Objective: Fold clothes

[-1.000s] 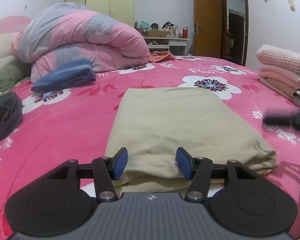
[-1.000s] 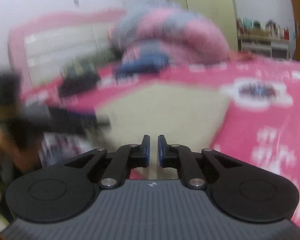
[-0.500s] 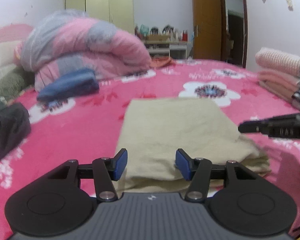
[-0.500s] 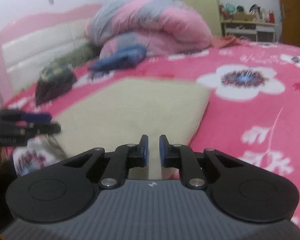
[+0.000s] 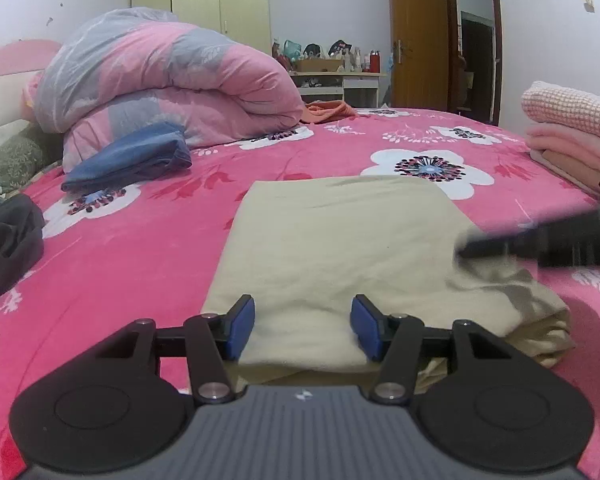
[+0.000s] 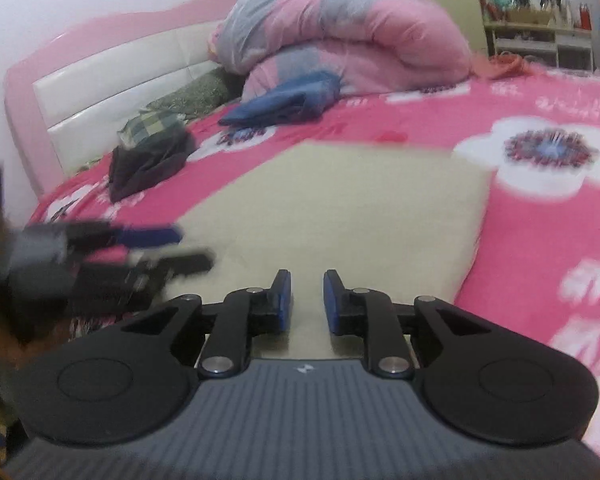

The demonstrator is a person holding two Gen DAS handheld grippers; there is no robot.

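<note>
We are holding our left claw released at the near edge of the folded beige garment on the bed, our right claw released over it too.

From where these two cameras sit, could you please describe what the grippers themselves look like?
The left gripper and right gripper look identical: matte black linkage arms with silver pivot screws, blue pads on the fingertips, two round black discs, and a ribbed dark grey body with a small white logo. No cables or sleeves show.
</note>
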